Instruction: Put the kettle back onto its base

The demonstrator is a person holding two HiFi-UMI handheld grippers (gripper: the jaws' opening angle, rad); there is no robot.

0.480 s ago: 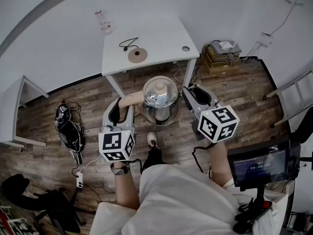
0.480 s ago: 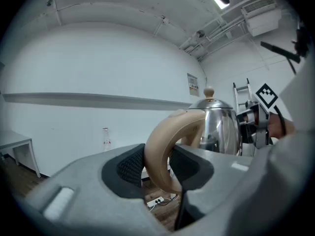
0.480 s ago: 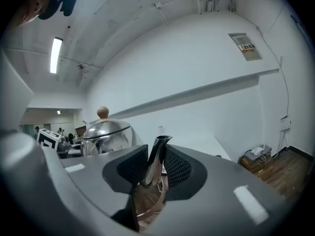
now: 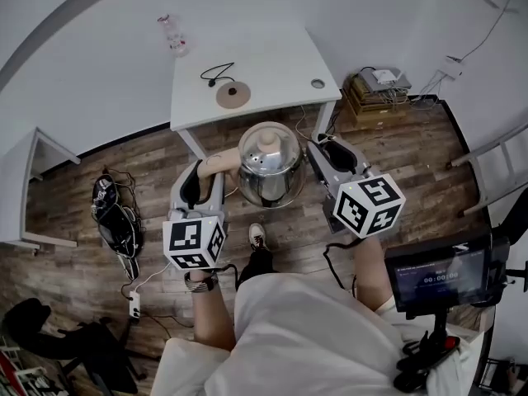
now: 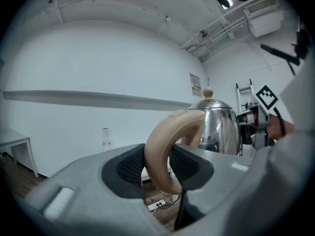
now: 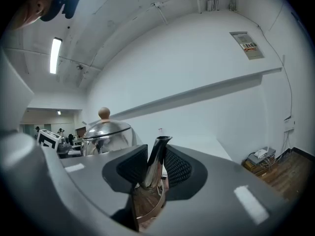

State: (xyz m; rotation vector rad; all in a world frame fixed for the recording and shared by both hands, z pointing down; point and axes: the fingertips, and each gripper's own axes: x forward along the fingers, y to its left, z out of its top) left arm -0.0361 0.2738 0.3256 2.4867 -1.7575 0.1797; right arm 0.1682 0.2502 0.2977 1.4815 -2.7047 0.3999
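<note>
Kettle [image 4: 269, 162] slightly nearer table [image 4: 276, 60] than before

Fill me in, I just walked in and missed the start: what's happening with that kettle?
A person holds the steel kettle in mid-air with two grippers: the left gripper clamps its beige handle, the right gripper its spout. It hangs over the floor in front of the white table, where the round base waits, not yet reached.
</note>
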